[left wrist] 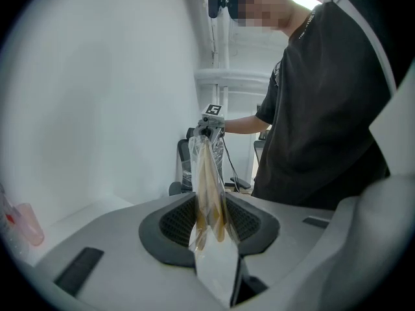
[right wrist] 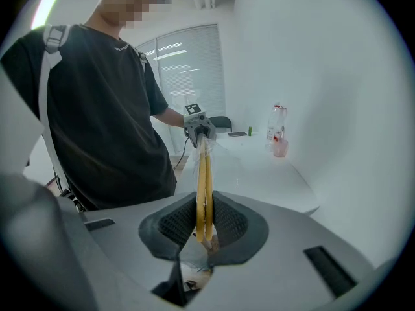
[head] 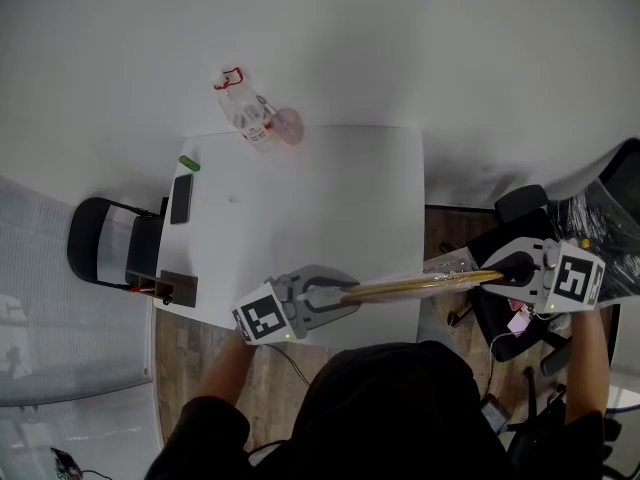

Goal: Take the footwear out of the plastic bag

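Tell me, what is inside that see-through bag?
Two thin yellow pieces, pressed flat together, probably slippers. Both ends are covered by the left tool and right tool pinching the plastic bag.

- No words or numbers can be read anywhere.
- The bottle [head: 250, 118] at the counter's [head: 330, 198] far edge has a red-printed label, too small to read.
- The marker cubes [head: 262, 320] [head: 577, 278] show only black-and-white squares.

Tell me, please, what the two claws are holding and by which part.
One clear plastic bag with tan footwear inside, stretched between them: the left claw grips one end, the right claw the opposite end.
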The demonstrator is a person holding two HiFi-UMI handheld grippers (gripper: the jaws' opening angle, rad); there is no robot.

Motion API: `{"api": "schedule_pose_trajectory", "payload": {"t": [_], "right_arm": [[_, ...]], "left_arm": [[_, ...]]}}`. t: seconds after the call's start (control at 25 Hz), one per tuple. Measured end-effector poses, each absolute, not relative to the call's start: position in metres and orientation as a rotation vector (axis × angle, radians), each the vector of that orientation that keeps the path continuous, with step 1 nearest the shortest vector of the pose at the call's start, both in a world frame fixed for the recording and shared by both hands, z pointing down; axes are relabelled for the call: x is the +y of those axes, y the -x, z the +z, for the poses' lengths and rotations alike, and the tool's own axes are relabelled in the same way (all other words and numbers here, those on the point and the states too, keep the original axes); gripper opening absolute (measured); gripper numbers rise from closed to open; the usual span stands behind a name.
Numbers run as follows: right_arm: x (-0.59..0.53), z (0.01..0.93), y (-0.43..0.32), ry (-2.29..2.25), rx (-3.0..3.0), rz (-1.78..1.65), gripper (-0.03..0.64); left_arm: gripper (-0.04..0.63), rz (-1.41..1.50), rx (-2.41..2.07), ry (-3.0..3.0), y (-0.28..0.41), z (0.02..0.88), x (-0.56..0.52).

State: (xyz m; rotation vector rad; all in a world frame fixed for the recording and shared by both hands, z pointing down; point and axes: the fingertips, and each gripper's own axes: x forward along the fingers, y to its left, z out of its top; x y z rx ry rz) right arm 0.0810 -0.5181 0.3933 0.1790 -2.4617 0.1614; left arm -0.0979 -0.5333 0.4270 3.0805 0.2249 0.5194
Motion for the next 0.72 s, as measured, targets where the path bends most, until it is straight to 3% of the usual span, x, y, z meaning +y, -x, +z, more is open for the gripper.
{"api": "schedule_pose_trajectory", "payload": {"t": [0.6,0.72], "right_arm": [[-0.521,0.377,-0.124,-0.286,-2.445,0.197,0.066],[-0.522,0.374,-0.125,-0.28,-2.467,0.184,0.066]], "left_arm": [[0.118,0.543,0.12,-3.068,0.111,0.434,-0.55],[0.087,0.548,0.082,-3.07,0.115,0.438,-0.555]]}}
